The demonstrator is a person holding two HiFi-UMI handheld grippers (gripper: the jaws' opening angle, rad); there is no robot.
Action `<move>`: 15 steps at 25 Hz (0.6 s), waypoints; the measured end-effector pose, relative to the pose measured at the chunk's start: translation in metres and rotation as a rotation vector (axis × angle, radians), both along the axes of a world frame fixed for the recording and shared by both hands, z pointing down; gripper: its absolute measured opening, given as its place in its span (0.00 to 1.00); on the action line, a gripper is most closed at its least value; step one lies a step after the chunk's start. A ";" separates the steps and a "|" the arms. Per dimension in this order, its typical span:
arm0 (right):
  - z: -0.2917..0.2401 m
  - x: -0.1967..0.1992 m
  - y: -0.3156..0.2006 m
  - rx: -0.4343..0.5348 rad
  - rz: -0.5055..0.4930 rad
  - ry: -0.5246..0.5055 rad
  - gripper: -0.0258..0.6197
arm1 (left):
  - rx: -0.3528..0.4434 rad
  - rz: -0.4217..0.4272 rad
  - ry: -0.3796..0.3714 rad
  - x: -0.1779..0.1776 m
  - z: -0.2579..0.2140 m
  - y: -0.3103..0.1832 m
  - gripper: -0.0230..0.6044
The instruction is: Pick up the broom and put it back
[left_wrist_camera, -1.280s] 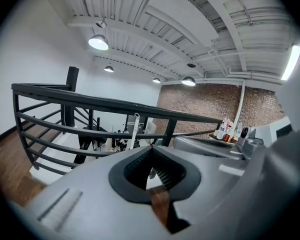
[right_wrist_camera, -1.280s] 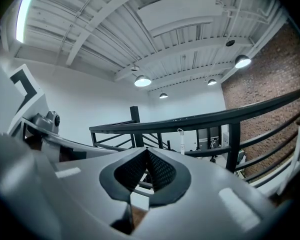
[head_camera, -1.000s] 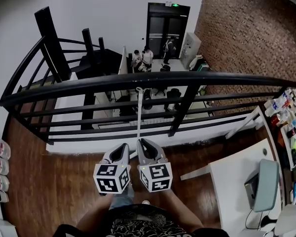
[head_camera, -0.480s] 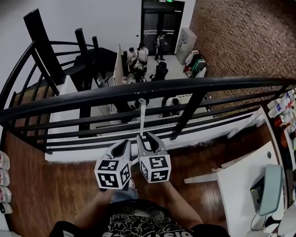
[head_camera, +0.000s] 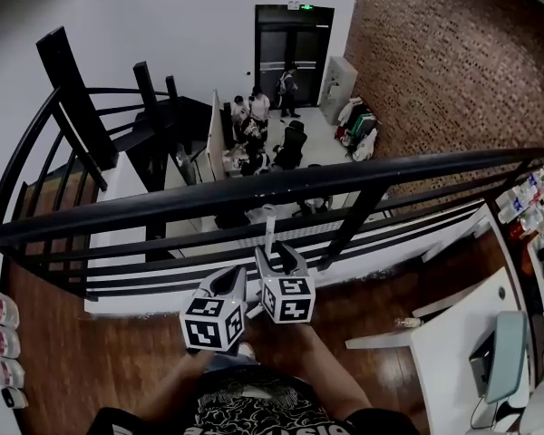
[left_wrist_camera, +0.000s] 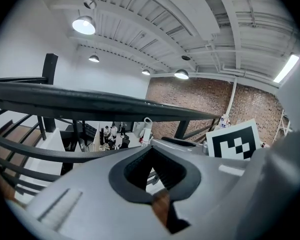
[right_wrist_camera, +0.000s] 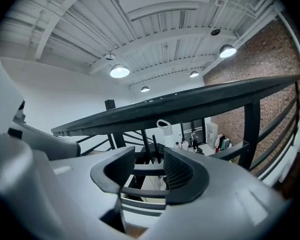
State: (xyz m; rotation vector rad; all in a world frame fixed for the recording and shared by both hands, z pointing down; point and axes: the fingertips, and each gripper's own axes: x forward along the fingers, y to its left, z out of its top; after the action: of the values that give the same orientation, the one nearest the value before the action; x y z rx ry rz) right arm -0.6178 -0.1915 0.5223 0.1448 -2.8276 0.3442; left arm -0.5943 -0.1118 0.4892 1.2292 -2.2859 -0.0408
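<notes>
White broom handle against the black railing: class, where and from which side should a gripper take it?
Probably the white broom handle just below its top loop, from the person's side: it stands upright against the black railing, barring other approaches.

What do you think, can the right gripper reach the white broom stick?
Probably yes: the right gripper has just been opening its jaws, and the broom stick leans on the railing right at their tips, ungripped.

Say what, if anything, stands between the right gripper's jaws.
The slim white broom handle, in the head view; the right gripper's jaws have just been opening.
</notes>
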 end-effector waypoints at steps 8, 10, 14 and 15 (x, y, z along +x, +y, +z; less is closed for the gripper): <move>0.025 -0.043 -0.033 -0.015 0.064 0.030 0.31 | -0.008 0.037 -0.002 -0.027 0.009 -0.012 0.04; 0.031 -0.052 -0.039 -0.018 0.074 0.038 0.32 | -0.011 0.034 -0.004 -0.035 0.011 -0.012 0.04; 0.043 -0.066 -0.048 -0.005 0.079 0.063 0.32 | -0.013 0.034 -0.004 -0.048 0.015 -0.013 0.04; 0.046 -0.069 -0.049 -0.004 0.081 0.068 0.32 | -0.014 0.035 -0.004 -0.051 0.016 -0.014 0.04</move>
State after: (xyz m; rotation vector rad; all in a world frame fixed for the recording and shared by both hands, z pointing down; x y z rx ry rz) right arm -0.6865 -0.2409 0.5679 0.2663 -2.7588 0.3563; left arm -0.6449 -0.1257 0.5048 1.2625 -2.2638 -0.0096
